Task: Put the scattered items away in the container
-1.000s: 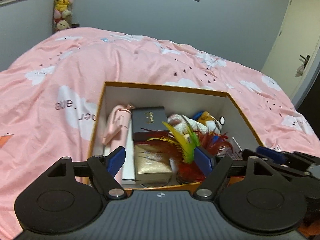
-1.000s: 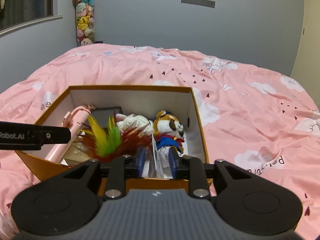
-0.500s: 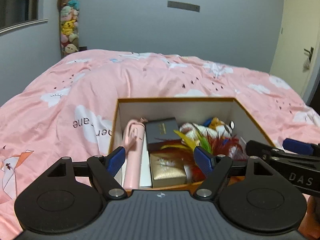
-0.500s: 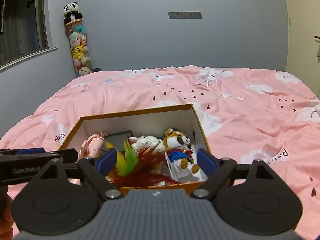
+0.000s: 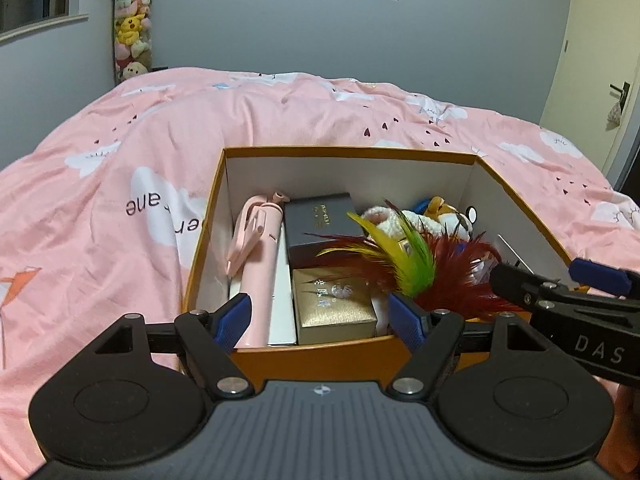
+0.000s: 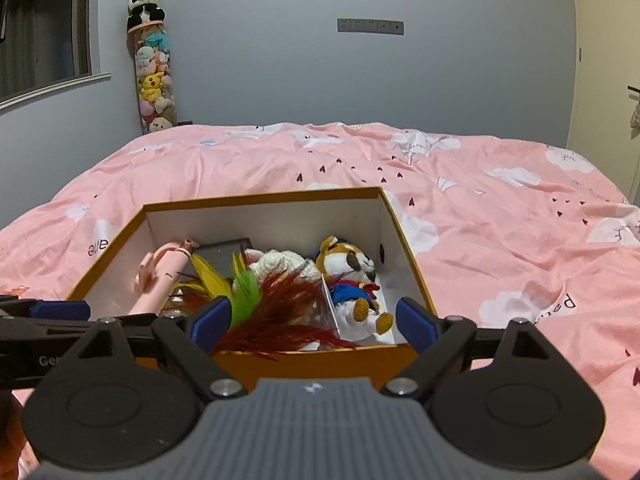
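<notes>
Now both grippers hang at the near edge of an orange box (image 5: 516,196) with white inner walls, which sits on a pink bedcover (image 5: 120,184) in the middle of each frame. The left gripper (image 5: 322,318) has its blue-padded jaws spread wide and holds nothing; the right gripper (image 6: 312,320) is also wide open and empty. Inside the box, at the left side, a pink stick-shaped gadget (image 5: 256,256) lies along the wall, touching a white flat box (image 5: 282,304) beside it. Next to them lie a dark box (image 5: 320,220) with small gold writing (too small to read) and, nearer the camera, a gold box (image 5: 334,312) with pale characters I cannot make out. A feather toy (image 5: 404,260) with red, yellow and green plumes rests over the middle, in front of a white knitted plush (image 6: 280,264). At the right side, a fox plush (image 6: 352,276) in blue clothes lies behind a white card (image 6: 329,308). On the bedcover, printed letters appear upside down, near "ane" and "er" at the left of the left wrist view. In the lower right of that view the other gripper's arm shows "DAS"; in the lower left of the right wrist view one reads "Ge". A tube of plush toys (image 6: 154,76) stands in the upper left corner of the room.
</notes>
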A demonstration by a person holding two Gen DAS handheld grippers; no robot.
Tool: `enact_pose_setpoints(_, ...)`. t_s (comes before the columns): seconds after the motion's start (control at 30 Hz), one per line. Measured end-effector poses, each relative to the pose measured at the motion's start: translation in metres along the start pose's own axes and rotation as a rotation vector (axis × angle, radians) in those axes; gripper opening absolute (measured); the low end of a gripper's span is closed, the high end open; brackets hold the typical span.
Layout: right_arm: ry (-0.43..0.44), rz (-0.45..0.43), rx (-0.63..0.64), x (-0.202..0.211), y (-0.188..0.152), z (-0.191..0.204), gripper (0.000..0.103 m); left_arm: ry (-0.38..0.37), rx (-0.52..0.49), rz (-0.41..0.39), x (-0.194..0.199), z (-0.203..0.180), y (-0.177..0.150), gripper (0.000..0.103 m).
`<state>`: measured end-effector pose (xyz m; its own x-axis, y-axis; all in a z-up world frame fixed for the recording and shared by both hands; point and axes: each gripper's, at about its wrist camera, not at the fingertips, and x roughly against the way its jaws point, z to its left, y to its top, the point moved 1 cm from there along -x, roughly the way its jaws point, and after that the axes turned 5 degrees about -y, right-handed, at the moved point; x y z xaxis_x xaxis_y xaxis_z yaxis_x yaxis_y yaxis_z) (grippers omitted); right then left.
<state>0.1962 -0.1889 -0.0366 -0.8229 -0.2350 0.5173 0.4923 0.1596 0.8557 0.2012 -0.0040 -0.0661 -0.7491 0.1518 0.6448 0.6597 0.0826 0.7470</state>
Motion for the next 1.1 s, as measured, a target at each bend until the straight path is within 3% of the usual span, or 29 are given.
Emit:
enact_pose_setpoints(0.2, -0.005, 0.02, 0.002, -0.011, -0.006, -0.001, 0.091, -0.003, 0.028, -0.001, -0.008, 0.003, -0.005, 0.091)
enact_pose_setpoints(0.43, -0.032, 0.017, 0.067, -0.021, -0.017, 0.005, 0.096, 0.045, 0.024, -0.003, -0.017, 0.006, -0.011, 0.094)
enact_pose_setpoints(0.77, -0.035, -0.012, 0.07, -0.025, -0.024, 0.003, 0.099, 0.059, 0.008, -0.071, -0.019, 0.005, -0.02, 0.094)
enact_pose_setpoints(1.1, -0.037, -0.024, 0.064, -0.029, -0.027, 0.002, 0.102, 0.066, 0.015, -0.053, -0.021, 0.005, -0.019, 0.094)
